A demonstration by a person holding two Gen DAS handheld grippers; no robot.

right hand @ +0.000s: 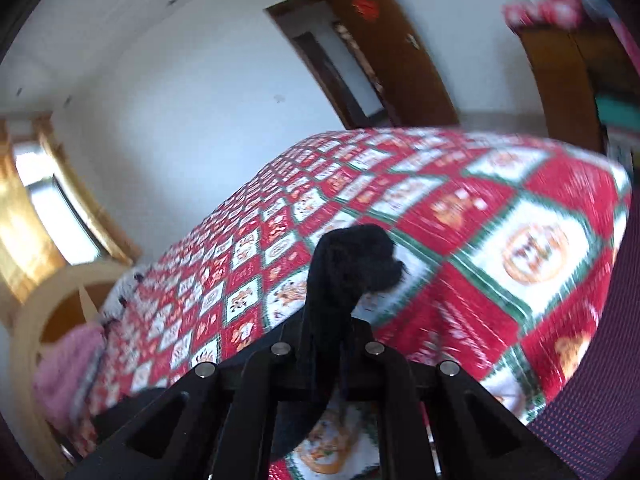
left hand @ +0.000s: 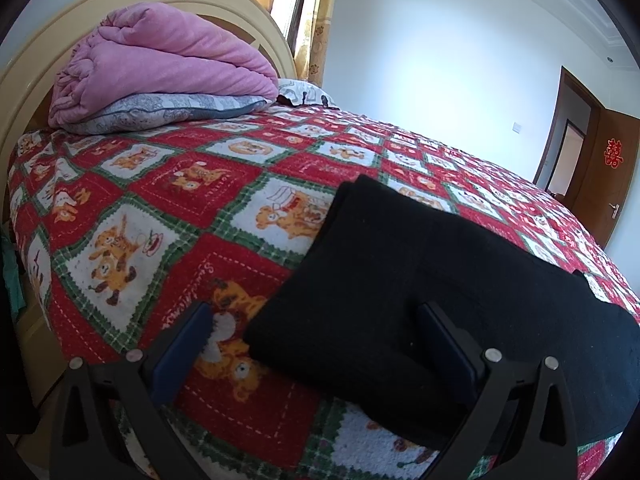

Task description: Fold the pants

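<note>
Black pants [left hand: 420, 272] lie folded flat on the red patterned bedspread [left hand: 200, 184] in the left wrist view. My left gripper [left hand: 316, 316] is open, its fingers astride the near left corner of the pants, the right finger [left hand: 444, 340] over the cloth and the left finger [left hand: 188, 340] over the bedspread. In the right wrist view my right gripper [right hand: 332, 320] is shut on a bunched end of the black pants [right hand: 352, 256], held up above the bedspread [right hand: 480, 216]. That view is blurred.
A folded pink quilt [left hand: 160, 60] rests on a grey pillow [left hand: 160, 114] by the cream headboard [left hand: 24, 80]. A second pillow [left hand: 304, 92] lies behind. A brown door [left hand: 612, 180] stands at the right; a brown door [right hand: 392, 52] and a wardrobe [right hand: 568, 80] show in the right view.
</note>
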